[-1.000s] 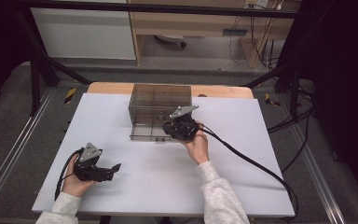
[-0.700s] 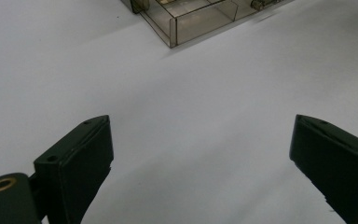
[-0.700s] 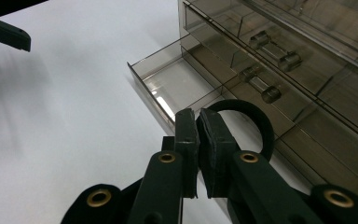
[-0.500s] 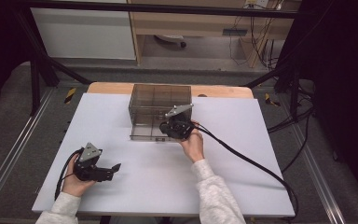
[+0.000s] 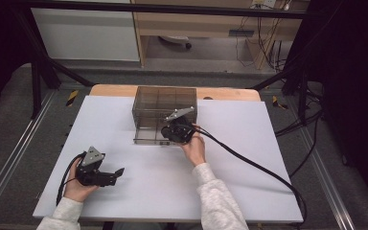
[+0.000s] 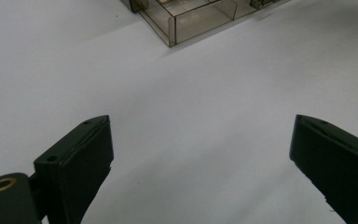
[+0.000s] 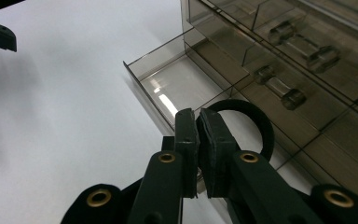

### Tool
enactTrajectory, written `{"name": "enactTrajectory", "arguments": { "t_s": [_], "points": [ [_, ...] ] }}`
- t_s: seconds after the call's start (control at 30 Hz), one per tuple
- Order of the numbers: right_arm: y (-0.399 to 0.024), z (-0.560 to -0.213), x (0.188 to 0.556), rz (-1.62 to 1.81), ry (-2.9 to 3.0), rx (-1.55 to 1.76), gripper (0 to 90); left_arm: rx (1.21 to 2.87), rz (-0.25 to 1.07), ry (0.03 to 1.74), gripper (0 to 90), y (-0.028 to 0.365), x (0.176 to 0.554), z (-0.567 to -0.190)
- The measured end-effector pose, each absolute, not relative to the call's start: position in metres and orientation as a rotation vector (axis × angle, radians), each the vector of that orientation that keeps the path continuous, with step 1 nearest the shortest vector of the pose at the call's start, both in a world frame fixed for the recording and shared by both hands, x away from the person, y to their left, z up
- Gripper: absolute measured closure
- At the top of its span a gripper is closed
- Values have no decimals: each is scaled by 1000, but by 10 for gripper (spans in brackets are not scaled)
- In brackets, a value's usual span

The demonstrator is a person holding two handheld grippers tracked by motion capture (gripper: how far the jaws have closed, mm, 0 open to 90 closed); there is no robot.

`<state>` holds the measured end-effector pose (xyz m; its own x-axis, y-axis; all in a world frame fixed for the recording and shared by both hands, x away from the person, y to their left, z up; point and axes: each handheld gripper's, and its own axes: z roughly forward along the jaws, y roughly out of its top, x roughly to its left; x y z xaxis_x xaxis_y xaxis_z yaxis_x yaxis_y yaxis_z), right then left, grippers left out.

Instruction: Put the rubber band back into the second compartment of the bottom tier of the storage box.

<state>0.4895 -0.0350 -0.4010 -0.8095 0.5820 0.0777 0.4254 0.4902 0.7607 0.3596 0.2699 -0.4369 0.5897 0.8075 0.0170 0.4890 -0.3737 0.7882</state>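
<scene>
a smoky, see-through plastic drawer cabinet (image 5: 165,112) stands at the far middle of the white table (image 5: 249,158), with its bottom drawer (image 7: 177,91) pulled out toward the near side. the right gripper (image 5: 172,134) sits at the front of that open drawer, held by the person's right hand (image 5: 194,149), its black cable trailing off to the near right. in the right gripper view its jaws are clenched on a black ring-shaped elastic hair tie (image 7: 242,123), pinching the band at its near edge; the loop of the tie hangs over the clear floor of the drawer, just in front of the closed drawers with their clear handles (image 7: 279,91). whether the tie touches the drawer floor cannot be told.

the left gripper (image 5: 117,173) rests low over the table at the near left, well apart from the cabinet, held in the left hand (image 5: 79,184). its jaws are released and spread wide, with bare white tabletop between them and a corner of the open drawer farther off.
</scene>
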Motion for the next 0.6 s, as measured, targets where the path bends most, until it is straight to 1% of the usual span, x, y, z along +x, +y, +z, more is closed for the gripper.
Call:
{"name": "enactTrajectory", "arguments": {
  "t_s": [0.6],
  "points": [
    [-31,-413,500,1186,2542,912,862,2041,522,1027,61,271,360,-436]
  ]
}}
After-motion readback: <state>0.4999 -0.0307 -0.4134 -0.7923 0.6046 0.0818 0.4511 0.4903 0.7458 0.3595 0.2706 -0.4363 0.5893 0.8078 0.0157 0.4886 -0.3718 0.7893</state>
